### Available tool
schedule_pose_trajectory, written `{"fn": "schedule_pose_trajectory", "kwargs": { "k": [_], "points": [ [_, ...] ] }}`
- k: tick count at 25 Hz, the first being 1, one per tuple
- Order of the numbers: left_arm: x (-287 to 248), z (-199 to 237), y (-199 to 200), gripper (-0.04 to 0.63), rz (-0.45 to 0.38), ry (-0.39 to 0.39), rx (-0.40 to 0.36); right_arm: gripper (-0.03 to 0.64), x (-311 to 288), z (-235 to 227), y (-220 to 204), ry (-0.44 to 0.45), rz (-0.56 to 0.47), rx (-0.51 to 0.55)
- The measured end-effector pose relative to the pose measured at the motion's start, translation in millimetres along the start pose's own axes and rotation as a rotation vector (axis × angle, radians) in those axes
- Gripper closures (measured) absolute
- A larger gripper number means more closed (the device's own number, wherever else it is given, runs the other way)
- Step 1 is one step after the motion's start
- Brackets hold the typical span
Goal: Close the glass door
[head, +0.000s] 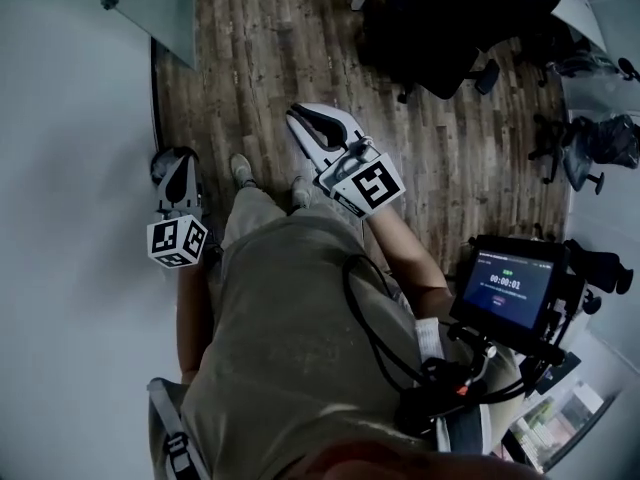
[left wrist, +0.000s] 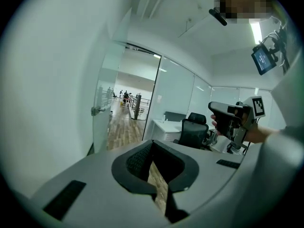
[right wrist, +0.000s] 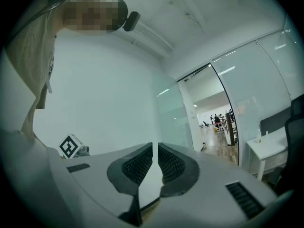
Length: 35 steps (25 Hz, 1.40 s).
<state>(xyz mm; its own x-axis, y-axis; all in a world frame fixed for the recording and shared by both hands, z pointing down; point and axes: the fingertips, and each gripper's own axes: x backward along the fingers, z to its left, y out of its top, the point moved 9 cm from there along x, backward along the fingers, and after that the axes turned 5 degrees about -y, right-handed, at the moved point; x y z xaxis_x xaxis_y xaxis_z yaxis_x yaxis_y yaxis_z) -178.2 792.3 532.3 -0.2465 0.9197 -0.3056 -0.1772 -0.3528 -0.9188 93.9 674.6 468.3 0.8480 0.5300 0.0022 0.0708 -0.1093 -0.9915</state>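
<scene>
Person stands on brown wood-plank floor (head: 300,48), one tool in each hand. Left tongs (head: 172,168) at 9 o'clock in head view, right against plain white wall (head: 70,268), tipped slightly down. Jaws closed, pad tips meeting, nothing between them. Right tongs (head: 310,126) near centre, towards 12 o'clock, held level. Jaws closed down to a hairline slit, empty, only wall showing through.

Clear frameless glass door (head: 150,8) sits at 11 o'clock in head view, standing open, swung in beside the white wall. Silver metal door handle (left wrist: 97,110) at 9 o'clock in left gripper view, well apart from both tongs. Open doorway just right of the door panel, bright hall with wood floor behind it. Neither tool touches door or handle.

Black wheeled office chair (head: 430,38) at 1 o'clock in head view. White table (left wrist: 164,127) beside another chair, behind a glass partition wall (left wrist: 175,94). Small black screen with blue display (head: 505,286) at 4 o'clock, rigged at the person's waist.
</scene>
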Motion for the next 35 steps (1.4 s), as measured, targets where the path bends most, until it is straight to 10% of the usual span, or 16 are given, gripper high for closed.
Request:
{"fn": "schedule_pose_trajectory", "kwargs": {
  "k": [19, 35],
  "points": [
    [-43, 169, 41, 0.578, -0.012, -0.118, -0.03, 0.592, -164, 41, -3, -0.042, -0.02, 0.066],
    [-46, 215, 91, 0.578, -0.045, -0.127, -0.035, 0.54, -218, 60, 16, 0.004, 0.007, 0.0]
  ]
}}
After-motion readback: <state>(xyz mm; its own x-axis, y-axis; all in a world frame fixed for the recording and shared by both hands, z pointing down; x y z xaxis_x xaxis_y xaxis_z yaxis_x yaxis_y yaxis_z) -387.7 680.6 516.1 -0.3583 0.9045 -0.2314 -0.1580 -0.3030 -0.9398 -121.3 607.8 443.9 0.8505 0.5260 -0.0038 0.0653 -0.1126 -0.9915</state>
